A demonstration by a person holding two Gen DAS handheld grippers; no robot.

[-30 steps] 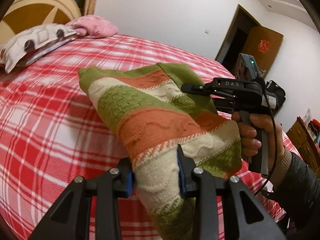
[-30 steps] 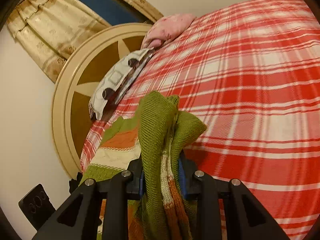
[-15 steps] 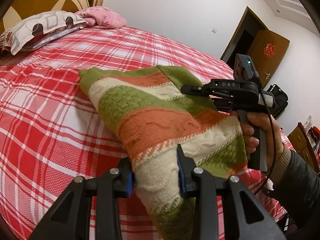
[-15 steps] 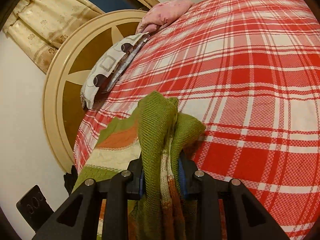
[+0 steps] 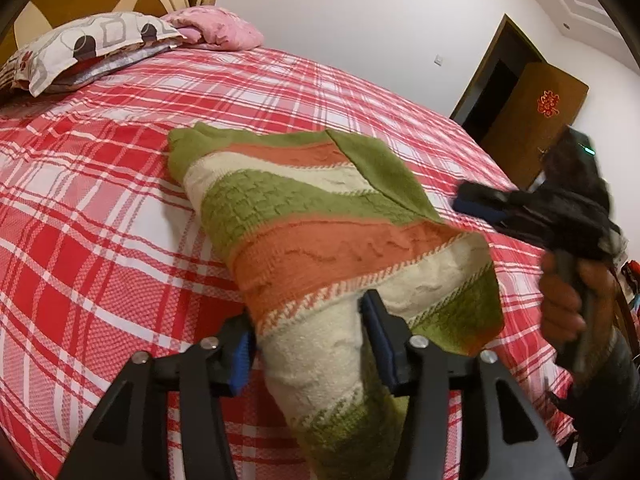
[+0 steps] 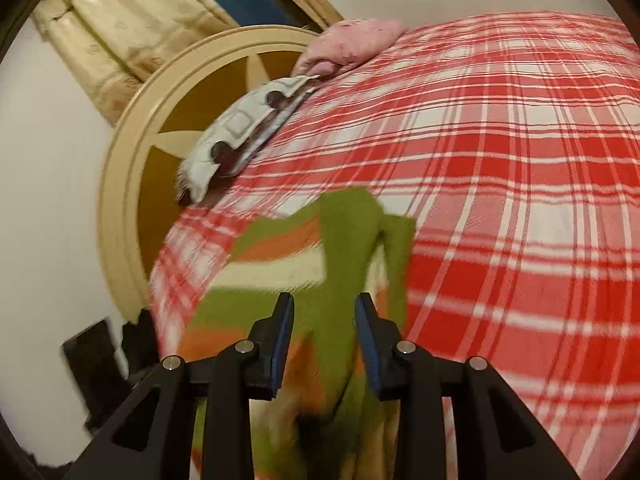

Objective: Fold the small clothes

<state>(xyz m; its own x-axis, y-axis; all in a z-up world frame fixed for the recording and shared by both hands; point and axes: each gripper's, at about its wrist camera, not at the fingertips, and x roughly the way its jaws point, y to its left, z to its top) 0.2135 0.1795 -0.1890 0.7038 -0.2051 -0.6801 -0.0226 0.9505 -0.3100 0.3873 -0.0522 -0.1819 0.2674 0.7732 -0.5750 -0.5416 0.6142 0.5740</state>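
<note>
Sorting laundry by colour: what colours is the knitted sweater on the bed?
The sweater has green, orange and cream stripes, clearest in the left wrist view.

Each gripper is matte black, built of angular struts with triangular cut-outs and round silver screws at the joints. The left gripper (image 5: 308, 332) carries blue pads on the inner faces of its fingers (image 5: 382, 332); the right gripper (image 6: 324, 334) has the same dark blue pads on its fingers (image 6: 282, 332). Seen from the left wrist, the right gripper's body is black with a small green light on top and a pistol-style handle, wrapped by a bare-skinned hand (image 5: 568, 300) in a dark sleeve
</note>
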